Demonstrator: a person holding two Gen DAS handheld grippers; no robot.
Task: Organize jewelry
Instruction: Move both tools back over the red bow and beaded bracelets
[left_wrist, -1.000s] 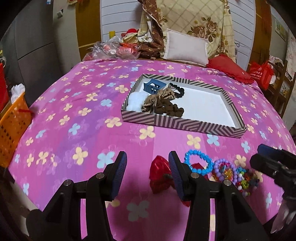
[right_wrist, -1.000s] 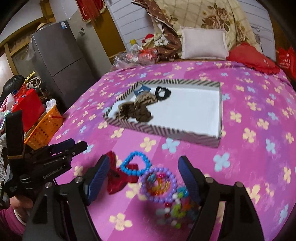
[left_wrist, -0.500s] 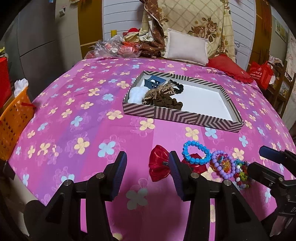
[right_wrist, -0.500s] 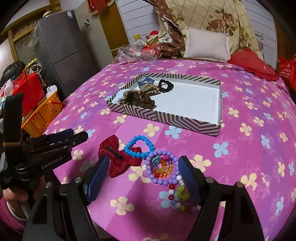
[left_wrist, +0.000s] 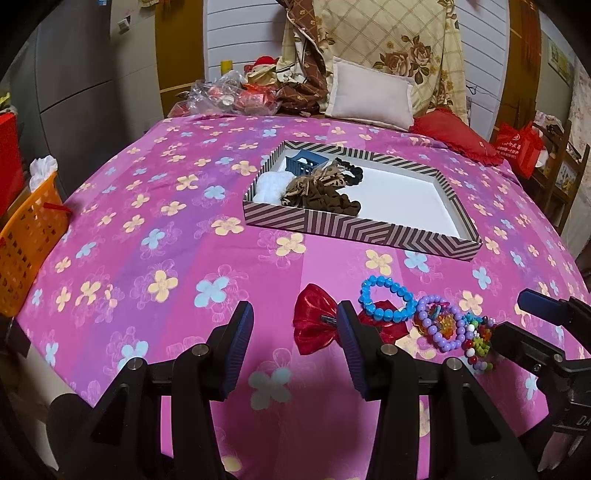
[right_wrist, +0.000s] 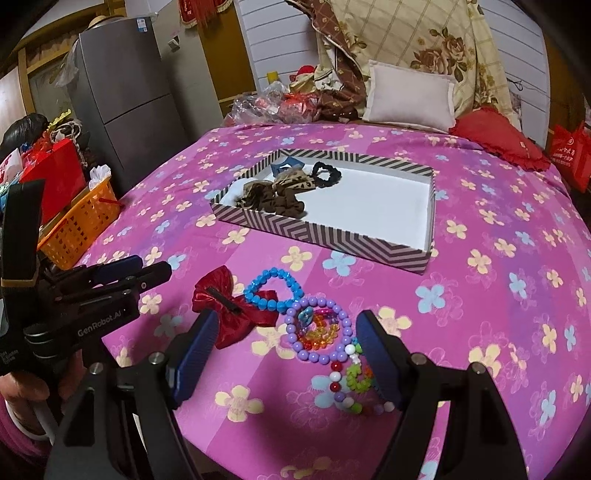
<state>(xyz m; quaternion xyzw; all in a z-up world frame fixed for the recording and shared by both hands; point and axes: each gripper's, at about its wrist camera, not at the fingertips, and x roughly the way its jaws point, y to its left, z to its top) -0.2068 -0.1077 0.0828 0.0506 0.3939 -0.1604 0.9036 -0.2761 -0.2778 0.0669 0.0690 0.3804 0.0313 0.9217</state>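
1. Change from a second ago: both views now take in more of the bed. The bracelets sat right between the right gripper's fingers then; now they lie just ahead of the fingertips.
2. Left gripper (left_wrist: 293, 334): fingers spread, nothing between them but the pink flowered bedspread (left_wrist: 147, 236). The red bow (left_wrist: 314, 326) lies just beyond its right fingertip, which hides the bow's middle.
3. Right gripper (right_wrist: 286, 341): fingers spread wide, gripping nothing. The purple bead bracelet (right_wrist: 317, 332) lies between and just past the fingertips; the mixed bead string (right_wrist: 349, 384) lies by the right finger.
4. Blue bead bracelet (right_wrist: 273, 290): flat, beyond the fingertips, overlapping the red bow's right wing.
5. Red bow, right view (right_wrist: 231, 310): its long axis slants from far-left to near-right, the dark clip along it.
6. Striped tray (right_wrist: 321, 236): well beyond the fingers, long axis running left to right; brown, black and white hair ties (right_wrist: 284, 201) piled in its left end.
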